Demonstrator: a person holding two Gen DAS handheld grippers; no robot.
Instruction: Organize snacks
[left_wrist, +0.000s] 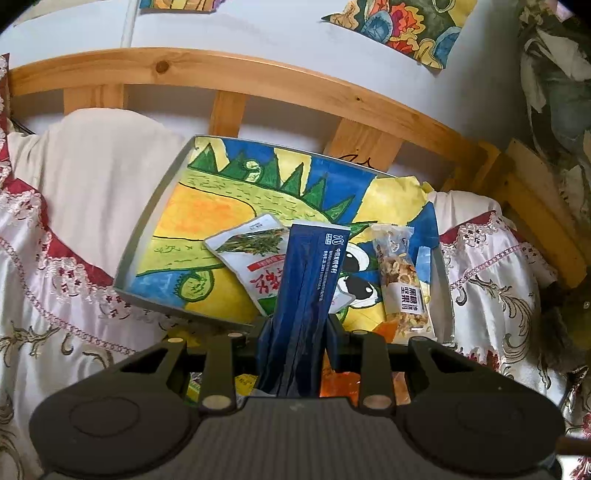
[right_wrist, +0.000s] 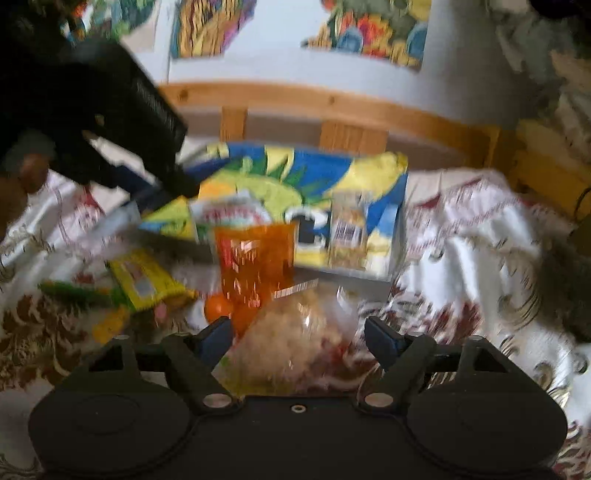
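My left gripper (left_wrist: 297, 326) is shut on a dark blue snack packet (left_wrist: 308, 291) and holds it upright over the near edge of a grey tray (left_wrist: 140, 236) lined with a bright drawing. In the tray lie a white packet with green vegetables (left_wrist: 255, 258) and a clear nut bar packet (left_wrist: 402, 280). My right gripper (right_wrist: 297, 338) is open, its fingers either side of a clear bag of pale snacks (right_wrist: 295, 343) on the bedspread. An orange packet (right_wrist: 255, 262), a yellow packet (right_wrist: 147, 280) and a green one (right_wrist: 77, 291) lie beyond it. The right view is blurred.
The tray (right_wrist: 347, 275) rests on a white and red embroidered bedspread (left_wrist: 55, 258). A wooden rail (left_wrist: 236, 77) and white wall run behind it. The left gripper's black body (right_wrist: 110, 122) shows at the upper left of the right wrist view.
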